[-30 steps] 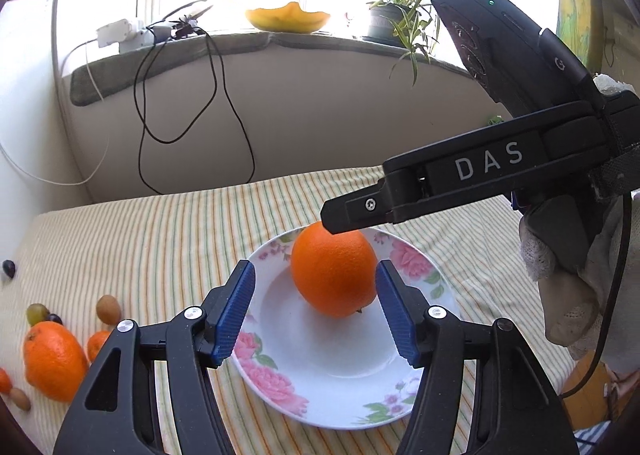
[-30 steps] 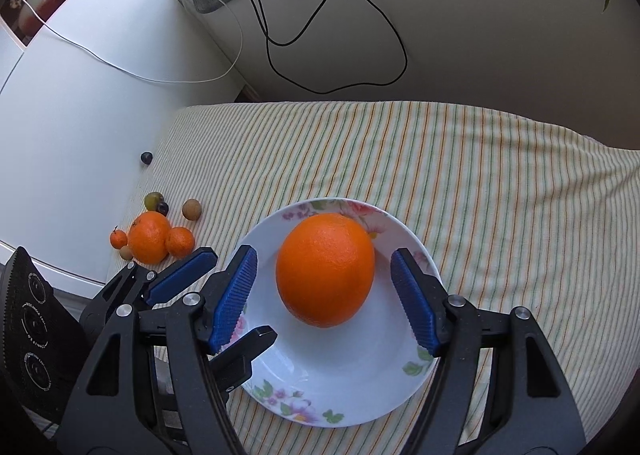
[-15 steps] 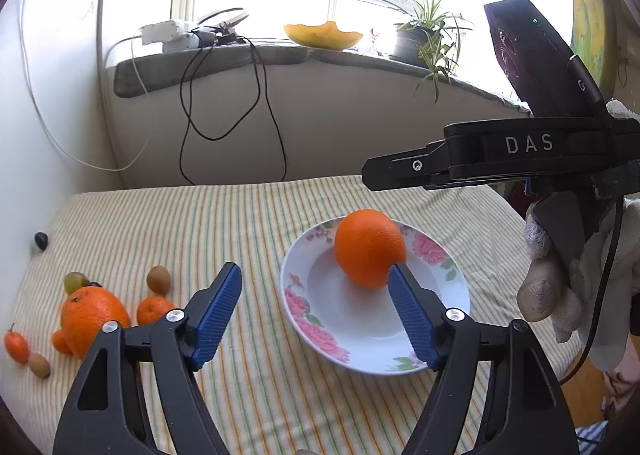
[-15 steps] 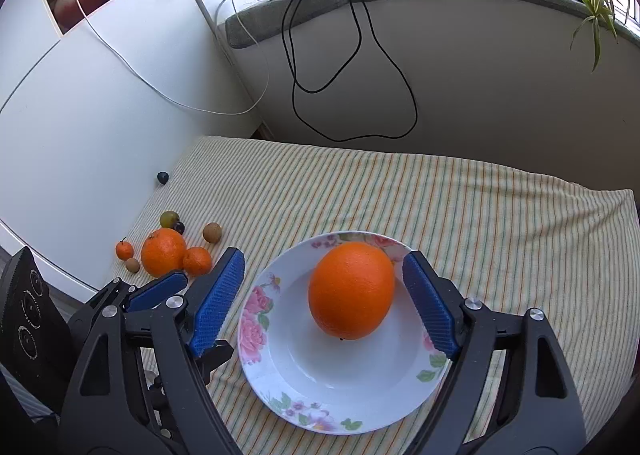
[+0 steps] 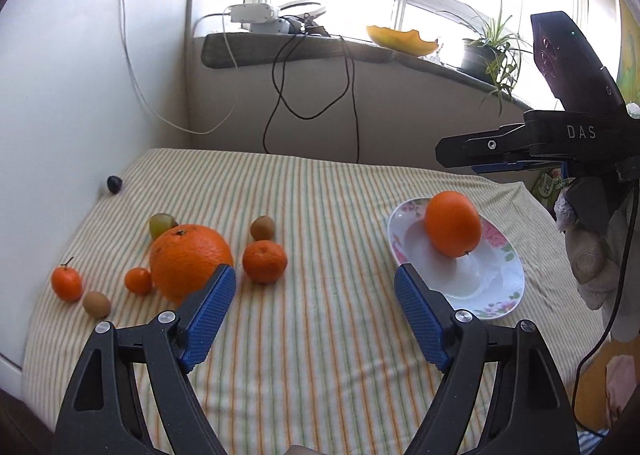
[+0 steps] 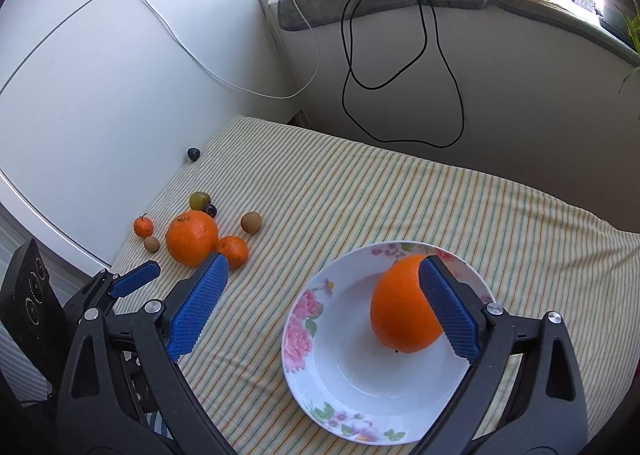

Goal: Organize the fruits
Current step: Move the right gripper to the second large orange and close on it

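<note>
Hiding orange point(image 6: 400, 315) partly: right gripper point(image 6: 320, 307) | left gripper point(image 5: 314, 311) | both agape, empty

two oranges point(image 6: 404, 313), three mandarins point(image 5: 265, 261), one plate point(image 6: 320, 355).

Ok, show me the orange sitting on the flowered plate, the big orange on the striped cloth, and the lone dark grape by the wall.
Orange on flowered plate point(image 6: 402, 315): right wrist view, front skin.
Big orange on striped cloth point(image 5: 188, 259): left wrist view, middle of skin.
Lone dark grape point(image 5: 114, 183): left wrist view, centre.
</note>
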